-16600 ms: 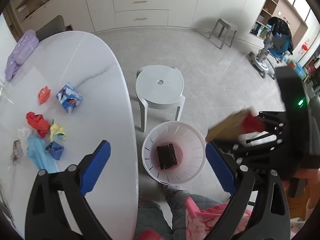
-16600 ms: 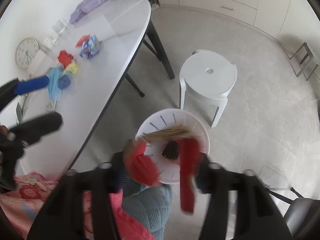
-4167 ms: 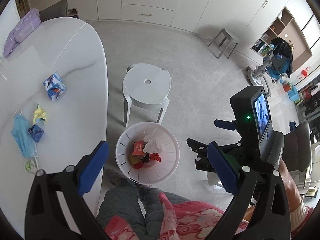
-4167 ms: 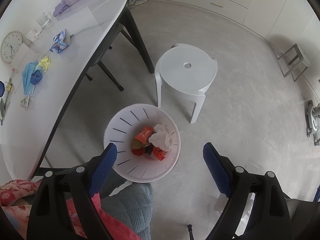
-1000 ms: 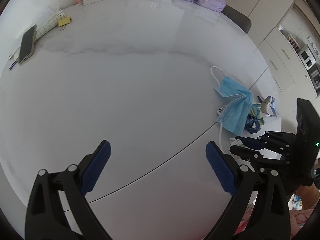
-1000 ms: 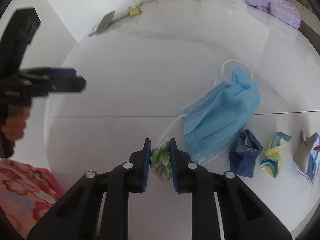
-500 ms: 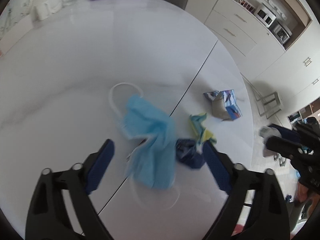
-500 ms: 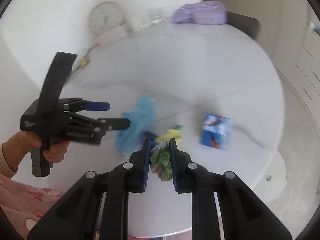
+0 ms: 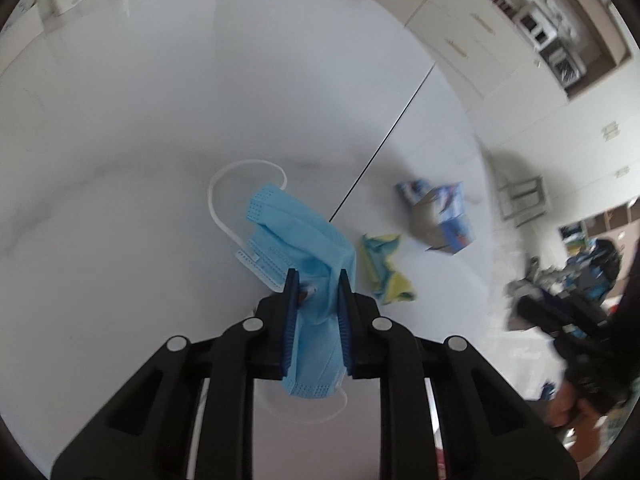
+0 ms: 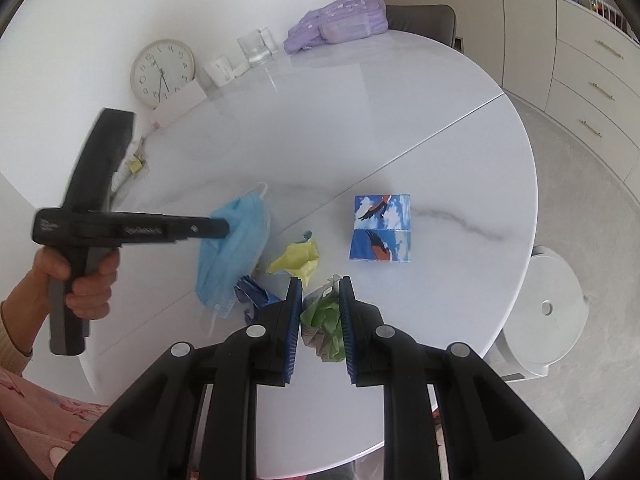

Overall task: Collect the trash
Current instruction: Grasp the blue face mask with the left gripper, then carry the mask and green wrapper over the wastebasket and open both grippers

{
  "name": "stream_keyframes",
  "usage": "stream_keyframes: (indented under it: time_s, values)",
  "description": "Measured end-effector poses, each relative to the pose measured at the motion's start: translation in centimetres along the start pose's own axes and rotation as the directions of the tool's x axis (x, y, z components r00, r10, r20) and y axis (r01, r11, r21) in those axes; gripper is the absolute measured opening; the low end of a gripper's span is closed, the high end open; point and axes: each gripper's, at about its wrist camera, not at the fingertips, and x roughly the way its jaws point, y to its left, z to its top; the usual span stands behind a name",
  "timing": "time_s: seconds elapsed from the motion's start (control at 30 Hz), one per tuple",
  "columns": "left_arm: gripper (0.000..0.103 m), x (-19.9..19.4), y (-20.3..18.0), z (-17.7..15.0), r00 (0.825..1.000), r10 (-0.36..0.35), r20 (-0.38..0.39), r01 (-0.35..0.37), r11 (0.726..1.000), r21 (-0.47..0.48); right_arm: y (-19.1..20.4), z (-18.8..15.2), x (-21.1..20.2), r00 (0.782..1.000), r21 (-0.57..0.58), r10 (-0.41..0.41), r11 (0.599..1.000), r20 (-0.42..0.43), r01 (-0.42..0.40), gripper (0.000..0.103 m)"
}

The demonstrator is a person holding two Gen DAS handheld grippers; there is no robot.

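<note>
A blue face mask (image 9: pixel 288 224) lies on the white table (image 9: pixel 160 120), and my left gripper (image 9: pixel 318 276) has its jaws closing, with the pads pressing on the mask's near part. The right wrist view shows that gripper (image 10: pixel 224 229) from the side, over the mask (image 10: pixel 236 240). My right gripper (image 10: pixel 320 284) is shut on a crumpled green and white wrapper (image 10: pixel 326 320), held above the table. On the table lie a yellow paper scrap (image 10: pixel 298 258), a dark blue crumpled paper (image 10: pixel 252 294) and a blue bird-print box (image 10: pixel 380 228).
A clock (image 10: pixel 162 72), glasses (image 10: pixel 256 46) and a purple bag (image 10: pixel 340 24) stand along the table's far side. A white stool (image 10: pixel 548 312) stands on the floor past the table's right edge. Cabinets line the far wall.
My left gripper swung from bare table over to the mask and closed on it. My right gripper lifted the green wrapper off the table and drew back from the mask.
</note>
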Motion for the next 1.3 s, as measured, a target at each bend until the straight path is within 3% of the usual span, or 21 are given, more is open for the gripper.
stream_keyframes:
  time_s: [0.07,0.23,0.37,0.5,0.57,0.67,0.77,0.87,1.07,1.1,1.17,1.3]
  values:
    - [0.018,-2.2,0.1,0.2,0.999,-0.038,0.038,0.039,0.999,-0.030,0.0,0.1,-0.4,1.000,0.003,0.013,1.000,0.013,-0.013,0.020]
    - [0.018,-7.3,0.0,0.2,0.989,-0.020,0.146,0.029,0.998,-0.060,0.1,0.1,-1.5,0.998,-0.004,0.038,0.999,0.057,-0.037,0.020]
    - [0.018,-11.1,-0.4,-0.8,0.974,0.041,0.224,-0.028,0.998,-0.058,-0.1,-0.2,-3.2,0.994,-0.018,0.047,0.999,0.099,-0.045,0.020]
    - [0.018,-12.7,-3.4,-2.9,0.972,0.065,0.227,-0.066,0.998,-0.003,-1.0,-1.6,-5.5,0.991,-0.014,0.030,0.999,0.130,-0.029,0.020]
    - [0.018,-12.3,-5.7,-4.2,0.977,0.053,0.205,-0.065,0.996,0.053,-2.0,-2.9,-7.0,0.990,0.004,0.005,1.000,0.139,-0.005,0.020]
    - [0.018,-10.2,-10.6,-7.0,0.991,-0.037,0.127,0.016,0.988,0.156,-3.8,-5.3,-9.3,0.989,0.045,-0.049,0.998,0.143,0.043,0.020]
    - [0.019,-6.6,-16.6,-9.9,0.995,-0.100,0.015,0.091,0.954,0.287,-5.9,-8.5,-11.7,0.984,0.102,-0.113,0.990,0.135,0.099,0.020]
    - [0.019,-2.3,-22.0,-12.9,0.988,-0.114,-0.099,0.146,0.895,0.423,-7.8,-12.0,-14.0,0.978,0.170,-0.169,0.974,0.120,0.148,0.020]
    - [0.021,3.7,-26.8,-16.1,0.960,-0.085,-0.268,0.211,0.847,0.488,-10.3,-17.5,-16.7,0.968,0.283,-0.229,0.940,0.100,0.193,0.020]
    - [0.024,4.5,-27.3,-16.5,0.955,-0.071,-0.287,0.211,0.844,0.493,-10.5,-18.0,-16.9,0.968,0.293,-0.232,0.936,0.099,0.195,0.020]
    - [0.055,5.1,-28.0,-16.8,0.950,-0.050,-0.309,0.202,0.853,0.482,-10.8,-19.0,-17.3,0.965,0.314,-0.240,0.929,0.100,0.198,0.020]
    - [0.077,4.6,-27.9,-17.1,0.959,-0.044,-0.279,0.173,0.872,0.457,-11.3,-20.3,-17.6,0.965,0.331,-0.244,0.922,0.098,0.199,0.020]
